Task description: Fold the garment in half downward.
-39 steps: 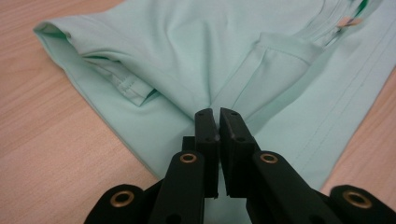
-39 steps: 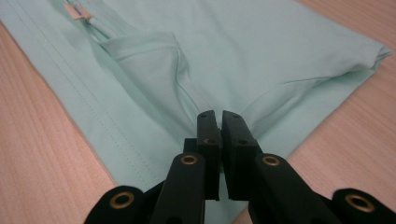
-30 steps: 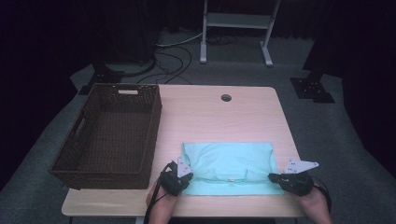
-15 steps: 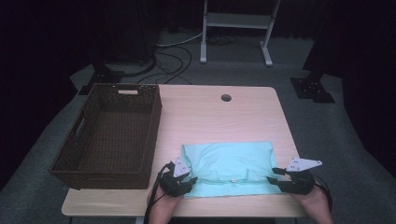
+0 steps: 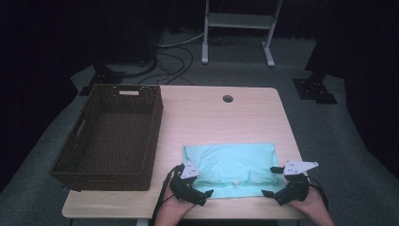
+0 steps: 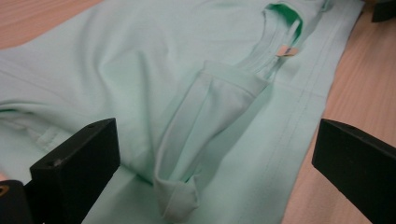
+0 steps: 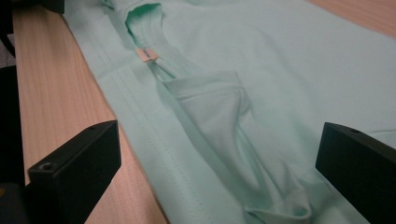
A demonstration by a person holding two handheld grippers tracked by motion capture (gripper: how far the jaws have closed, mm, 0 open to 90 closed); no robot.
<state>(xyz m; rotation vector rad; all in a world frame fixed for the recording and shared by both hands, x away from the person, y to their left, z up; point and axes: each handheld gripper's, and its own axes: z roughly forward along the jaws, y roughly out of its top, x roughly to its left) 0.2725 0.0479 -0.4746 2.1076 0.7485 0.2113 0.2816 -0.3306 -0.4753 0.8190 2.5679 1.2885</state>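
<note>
Now both your grippers sit at the near edge of the folded mint shirt point(image 5: 229, 164), jaws wide, nothing gripped.
Your left gripper point(image 5: 194, 188) has just been opening its jaws; a bunched sleeve fold point(image 6: 205, 135) lies loose between them, not pinched. Your right gripper point(image 5: 275, 184) has just been opening too, cloth between its jaws, untouched. Shirt lies flat on the desk point(image 5: 211, 117), front right area, just beside the brown wicker basket point(image 5: 110, 136).

Dark studio lab: black curtains point(image 5: 56, 37), floor cables point(image 5: 174, 56).
</note>
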